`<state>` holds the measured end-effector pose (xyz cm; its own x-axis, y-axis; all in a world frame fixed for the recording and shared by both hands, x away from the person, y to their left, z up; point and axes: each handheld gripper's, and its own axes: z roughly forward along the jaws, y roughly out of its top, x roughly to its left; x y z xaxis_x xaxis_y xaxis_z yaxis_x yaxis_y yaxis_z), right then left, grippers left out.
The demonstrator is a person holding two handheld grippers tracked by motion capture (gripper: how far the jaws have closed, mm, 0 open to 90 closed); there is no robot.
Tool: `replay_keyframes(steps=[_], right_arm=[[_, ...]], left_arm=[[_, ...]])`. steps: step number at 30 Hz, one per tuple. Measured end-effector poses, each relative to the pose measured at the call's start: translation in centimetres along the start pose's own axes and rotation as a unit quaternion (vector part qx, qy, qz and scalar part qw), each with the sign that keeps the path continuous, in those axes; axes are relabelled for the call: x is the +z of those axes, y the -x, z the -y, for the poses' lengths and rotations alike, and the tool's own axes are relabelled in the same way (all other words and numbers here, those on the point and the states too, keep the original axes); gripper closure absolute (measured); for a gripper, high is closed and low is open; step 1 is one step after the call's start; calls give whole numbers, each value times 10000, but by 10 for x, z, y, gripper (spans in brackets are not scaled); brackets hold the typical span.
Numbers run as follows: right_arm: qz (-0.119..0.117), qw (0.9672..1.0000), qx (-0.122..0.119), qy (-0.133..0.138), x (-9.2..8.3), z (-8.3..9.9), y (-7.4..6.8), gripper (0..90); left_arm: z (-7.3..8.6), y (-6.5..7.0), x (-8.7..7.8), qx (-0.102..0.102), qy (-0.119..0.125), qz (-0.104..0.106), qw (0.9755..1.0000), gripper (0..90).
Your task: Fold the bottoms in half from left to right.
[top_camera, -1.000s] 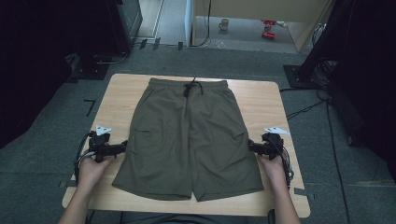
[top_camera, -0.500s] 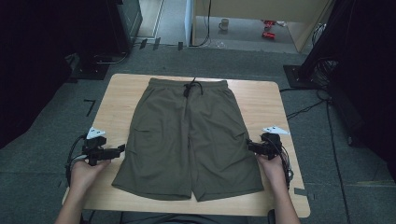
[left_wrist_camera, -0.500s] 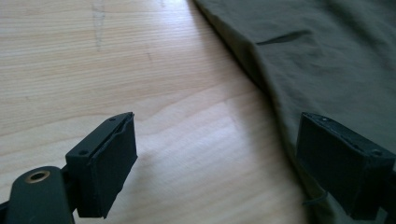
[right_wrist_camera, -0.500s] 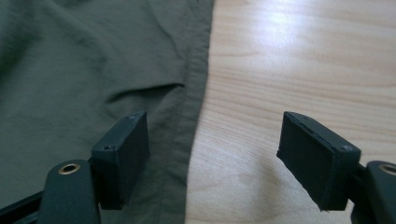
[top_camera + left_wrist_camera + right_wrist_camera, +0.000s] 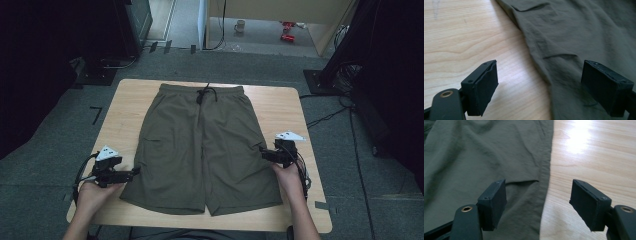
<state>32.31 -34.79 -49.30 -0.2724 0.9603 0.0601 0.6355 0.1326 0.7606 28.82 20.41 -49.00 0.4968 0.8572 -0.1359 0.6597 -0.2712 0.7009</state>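
Pale wooden table [image 5: 280,107] carries both grippers. Left gripper [image 5: 540,87] gapes wide over the olive shorts' [image 5: 202,145] outer edge, gripping nothing. Right gripper [image 5: 537,203], its jaws just closing somewhat, straddles the opposite side seam, pads not pressing. Shorts lie flat mid-table; grey carpet [image 5: 45,165] surrounds, dark equipment [image 5: 125,25] behind.

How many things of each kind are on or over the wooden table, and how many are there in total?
Olive-green shorts: 1
Black hand-held grippers: 2, the left gripper and the right gripper
Total: 3, on one wooden table
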Motion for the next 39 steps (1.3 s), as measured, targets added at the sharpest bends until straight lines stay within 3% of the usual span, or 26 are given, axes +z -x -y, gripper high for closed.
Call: replay_keyframes(steps=[3,8,15,27,32,34,39], right_arm=[[-48,9999,-15,-155,1,-4,-7,275],[-215,9997,-47,-125,3,-11,-19,285],[-388,9990,-145,-178,10,-23,-35,283],[-632,9975,-306,-84,27,-47,-63,302],[-715,9968,-354,-16,34,-57,-75,318],[-727,9965,-380,151,36,-60,-80,343],[-877,9951,-453,115,47,-71,-95,358]], left_arm=[[3,2,1,67,-46,29,10000,147],[7,3,4,92,-129,175,9997,235],[13,4,7,164,-202,221,9994,252],[21,13,5,383,-165,157,9990,323],[21,15,3,410,-181,131,9989,426],[21,15,3,382,-190,134,9990,477],[21,16,2,336,-215,227,9989,592]])
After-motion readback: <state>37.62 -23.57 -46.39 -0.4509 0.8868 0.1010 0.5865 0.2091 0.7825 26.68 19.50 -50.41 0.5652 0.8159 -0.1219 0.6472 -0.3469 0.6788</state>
